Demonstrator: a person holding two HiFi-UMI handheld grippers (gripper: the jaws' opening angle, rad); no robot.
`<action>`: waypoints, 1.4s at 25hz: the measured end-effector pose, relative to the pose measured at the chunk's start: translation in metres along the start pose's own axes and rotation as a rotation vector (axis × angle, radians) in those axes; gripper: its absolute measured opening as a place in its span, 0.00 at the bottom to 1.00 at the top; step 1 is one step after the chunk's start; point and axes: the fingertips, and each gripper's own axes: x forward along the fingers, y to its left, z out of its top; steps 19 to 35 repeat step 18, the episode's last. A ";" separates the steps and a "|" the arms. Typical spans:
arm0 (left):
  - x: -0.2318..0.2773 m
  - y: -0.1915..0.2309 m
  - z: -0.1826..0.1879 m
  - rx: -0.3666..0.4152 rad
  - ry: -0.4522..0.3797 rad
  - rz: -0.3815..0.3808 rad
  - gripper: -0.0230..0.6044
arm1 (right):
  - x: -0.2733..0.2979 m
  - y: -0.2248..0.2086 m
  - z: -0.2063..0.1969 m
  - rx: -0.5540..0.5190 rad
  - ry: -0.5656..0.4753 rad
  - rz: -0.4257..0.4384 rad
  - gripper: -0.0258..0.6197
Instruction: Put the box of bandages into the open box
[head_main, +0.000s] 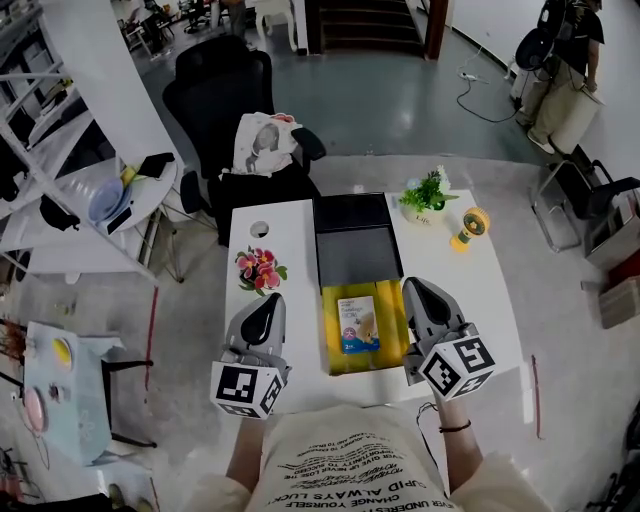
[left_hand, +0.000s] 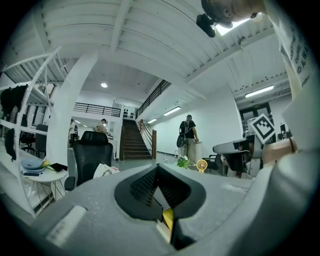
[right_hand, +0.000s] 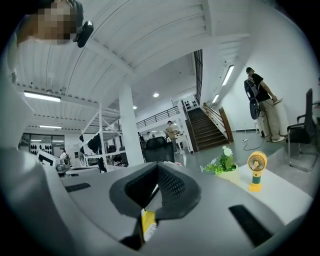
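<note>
On the white table (head_main: 480, 290), head view: the box of bandages (head_main: 358, 325) is lying flat on a yellow mat (head_main: 392, 338), just in front of the open box (head_main: 357, 258) (black, lid folded back away from the person) and not inside it. Print on the bandage box is too small to read; upside-down lettering is showing on the person's shirt (head_main: 340, 465), "ALWAYS" legible. The left gripper (head_main: 268, 302) and right gripper (head_main: 417, 287) are flanking the mat, both pointing away from the person. Pink flowers (head_main: 258, 268), a green plant (head_main: 425, 195) and a yellow fan (head_main: 470, 228) are also standing on the table.

Left gripper view: the jaws are sitting together with nothing between them, a yellow sliver showing beneath. The bandage box and open box are not showing here; the right gripper's marker cube is, at right.

Right gripper view: the jaws are pressing together, empty. A yellow strip is showing below them, with plant and fan to the right.
</note>
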 end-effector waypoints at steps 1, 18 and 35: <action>0.000 0.001 0.000 0.003 0.002 0.003 0.07 | -0.001 -0.001 0.000 -0.001 0.000 -0.004 0.04; 0.000 0.004 -0.006 0.015 0.028 0.026 0.07 | -0.005 -0.013 -0.001 -0.023 0.001 -0.042 0.04; 0.000 0.004 -0.006 0.015 0.028 0.026 0.07 | -0.005 -0.013 -0.001 -0.023 0.001 -0.042 0.04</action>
